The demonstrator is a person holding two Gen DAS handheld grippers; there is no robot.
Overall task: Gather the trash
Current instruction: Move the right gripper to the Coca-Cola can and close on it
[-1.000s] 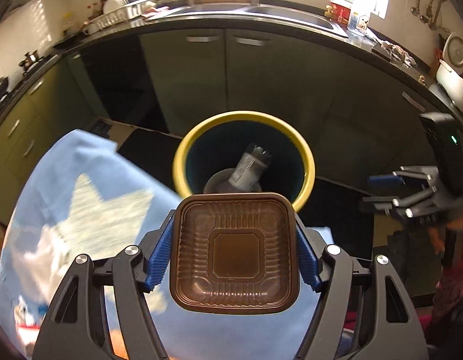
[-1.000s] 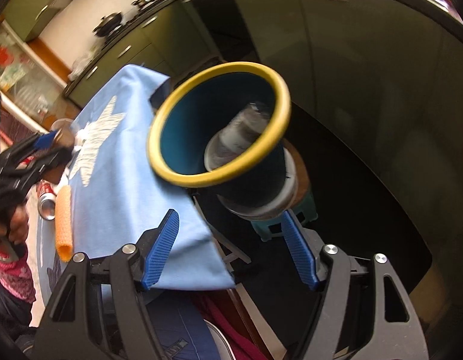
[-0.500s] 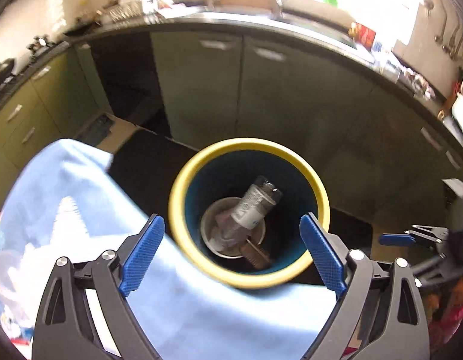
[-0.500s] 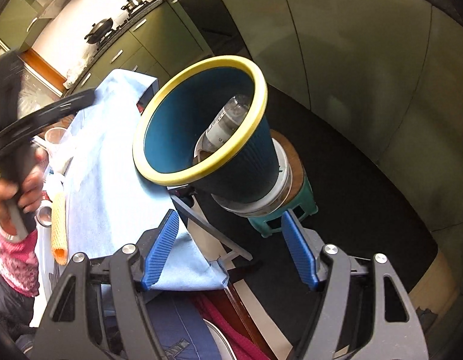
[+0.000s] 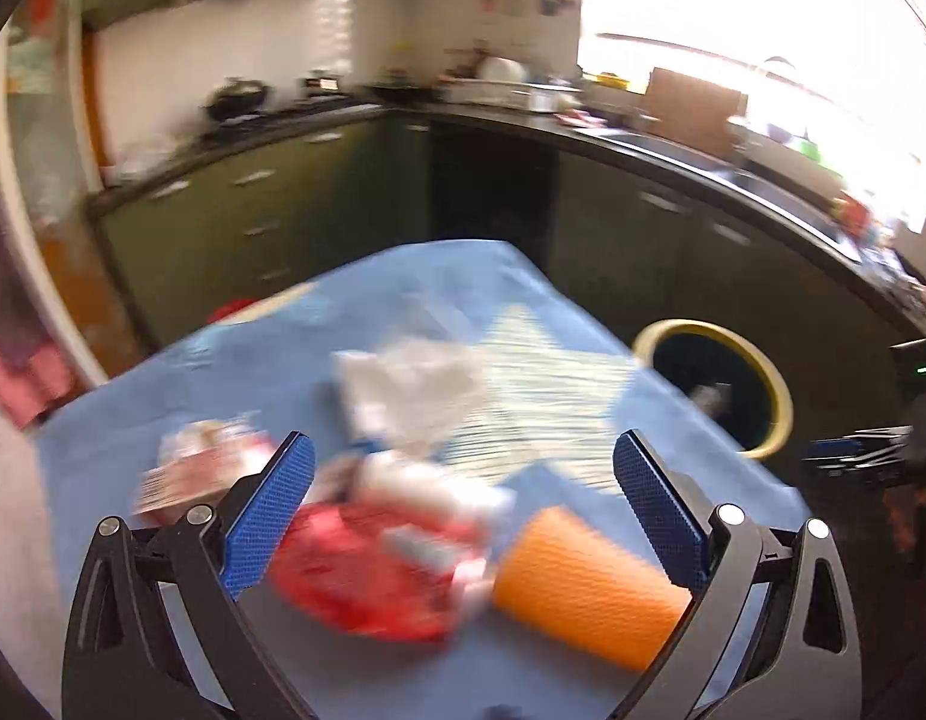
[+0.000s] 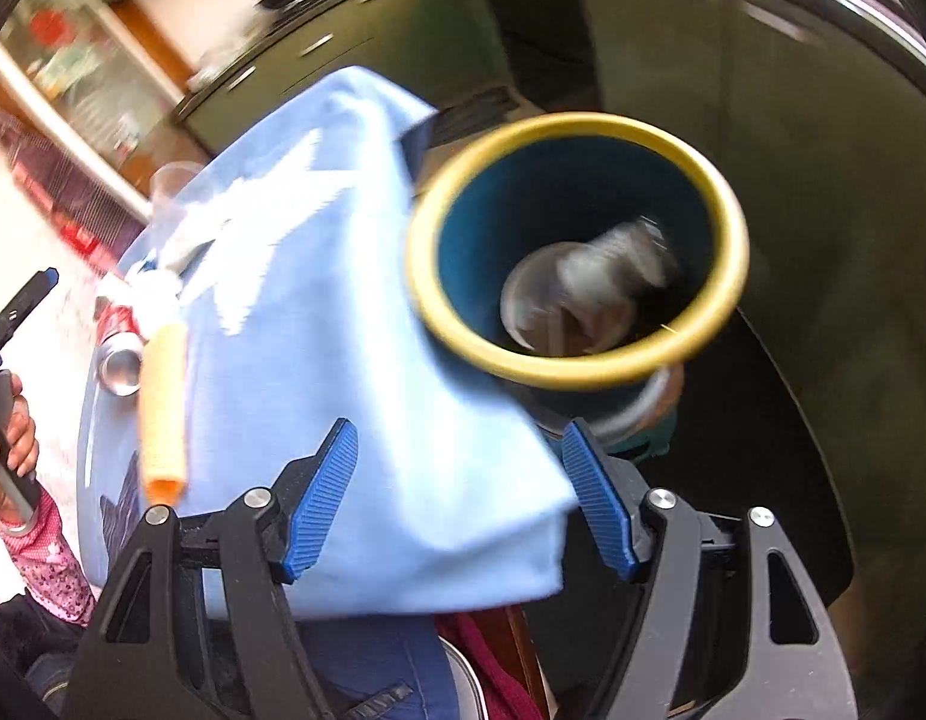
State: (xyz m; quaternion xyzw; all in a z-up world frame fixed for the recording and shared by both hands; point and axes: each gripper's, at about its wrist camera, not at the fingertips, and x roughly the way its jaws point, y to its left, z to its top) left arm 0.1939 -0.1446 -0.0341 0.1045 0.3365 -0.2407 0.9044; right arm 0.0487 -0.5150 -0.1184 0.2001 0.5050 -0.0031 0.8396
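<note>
My left gripper [image 5: 463,441] hovers over the blue-clothed table [image 5: 163,390], its jaws still opening wide with nothing between them. Under it lie a red wrapper [image 5: 373,576], an orange ribbed cup [image 5: 583,588] on its side, a red can [image 5: 193,474] and crumpled white plastic [image 5: 415,390]. The yellow-rimmed bin [image 5: 697,327] stands off the table's right edge. My right gripper [image 6: 460,429] is open and empty above the cloth's corner, just short of the bin [image 6: 583,122], which holds a clear bottle [image 6: 619,264]. The cup [image 6: 163,402] and can [image 6: 120,354] show at left.
Dark green kitchen cabinets and a cluttered counter with a sink wrap around behind the table. The bin rests on a small green stool [image 6: 643,444]. A hand [image 6: 13,450] in a pink sleeve holds the left gripper's handle at the left edge.
The left gripper let the brown plastic tray go over the bin, opened wide and swung left over the trash on the table. The right gripper shifted slightly near the bin, staying open.
</note>
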